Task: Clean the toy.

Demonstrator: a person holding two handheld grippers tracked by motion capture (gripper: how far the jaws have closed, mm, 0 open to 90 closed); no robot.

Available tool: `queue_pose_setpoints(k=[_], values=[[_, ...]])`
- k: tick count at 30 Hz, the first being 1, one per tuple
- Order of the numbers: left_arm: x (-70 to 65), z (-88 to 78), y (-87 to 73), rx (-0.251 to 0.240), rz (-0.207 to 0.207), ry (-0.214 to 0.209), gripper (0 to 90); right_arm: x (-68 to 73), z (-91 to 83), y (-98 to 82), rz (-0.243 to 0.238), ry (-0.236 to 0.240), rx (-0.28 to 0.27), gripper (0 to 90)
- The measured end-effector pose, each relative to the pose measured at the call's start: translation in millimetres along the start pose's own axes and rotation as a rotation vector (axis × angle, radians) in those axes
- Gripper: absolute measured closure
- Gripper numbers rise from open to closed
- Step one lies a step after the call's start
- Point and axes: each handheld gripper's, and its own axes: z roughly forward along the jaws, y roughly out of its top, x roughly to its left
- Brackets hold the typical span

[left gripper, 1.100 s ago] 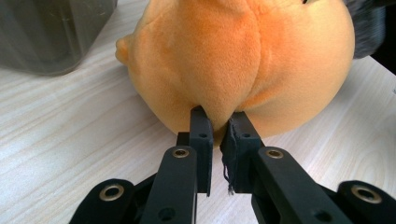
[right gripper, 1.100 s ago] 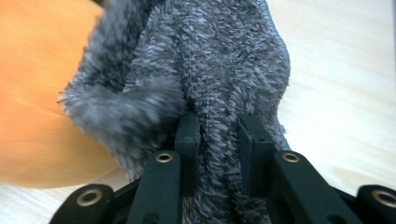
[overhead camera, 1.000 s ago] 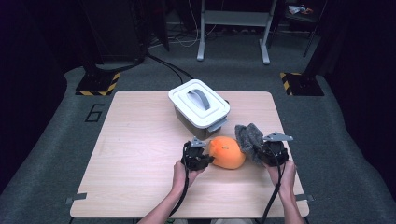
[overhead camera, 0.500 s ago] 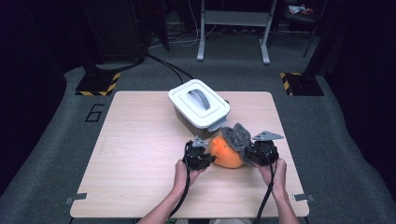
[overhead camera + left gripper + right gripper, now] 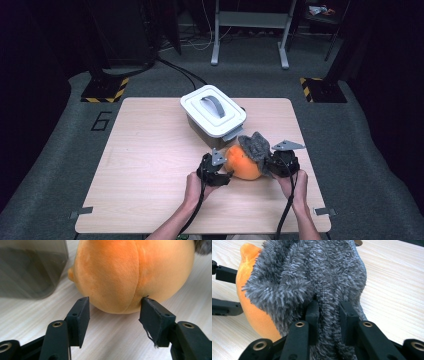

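**benchrat:** Wooden table (image 5: 150, 165) in a dark room, carpet all round, nothing fancy. Starting at the tongs: right gripper (image 5: 329, 312) is clamped tight on a fluffy grey cloth (image 5: 312, 277), pile bunched between the jaws, and the cloth is draped over the far side of the orange plush ball (image 5: 242, 162). Left gripper (image 5: 113, 311) has just been opening; its jaws now stand apart on either side of the ball's lower bulge, pads not pressing as far as I can see.

**tongs_n_things:** So where's the ball sitting exactly?

**benchrat:** On the table between the two grippers, just in front of the white lidded box (image 5: 214, 114). It rests on the wood, not lifted.

**tongs_n_things:** How would it handle, you reckon?

**benchrat:** Light and squashy, I'd guess. Velvety skin with a seam down the middle, so pads will sink in rather than slip. Round though, so it may roll if nudged. I'd pinch it across the widest part, or grab the seam. The cloth is limp, any fold works.
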Motion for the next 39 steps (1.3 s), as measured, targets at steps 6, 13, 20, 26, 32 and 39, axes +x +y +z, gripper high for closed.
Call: queue_pose_setpoints(k=[6, 13, 20, 26, 32, 39], values=[[-5.9, 5.5, 0.8, 0.003, 0.075, 0.024, 40.1, -0.2, 0.6, 1.0, -0.010, -0.003, 0.002, 72.1], [-6.5, 9.7, -1.0, -0.014, 0.093, 0.002, 63.7, 1.8, 1.7, 1.5, 0.003, -0.001, -0.003, 72.1], [-2.0, 3.9, 0.9, -0.026, 0.009, -0.058, 82.0, 0.8, -9.8, -0.3, 0.007, -0.008, -0.027, 72.0], [0.4, -2.7, 7.4, -0.039, -0.091, -0.125, 83.3, 10.0, -25.6, 4.2, -0.014, 0.000, -0.072, 72.0], [0.7, -5.8, 11.5, -0.046, -0.160, -0.178, 83.3, 31.1, -28.9, 13.6, -0.079, 0.024, -0.086, 72.0], [6.8, -1.7, 5.6, -0.038, -0.191, -0.179, 83.0, 41.0, -11.1, 14.9, -0.122, 0.002, -0.051, 72.1]])
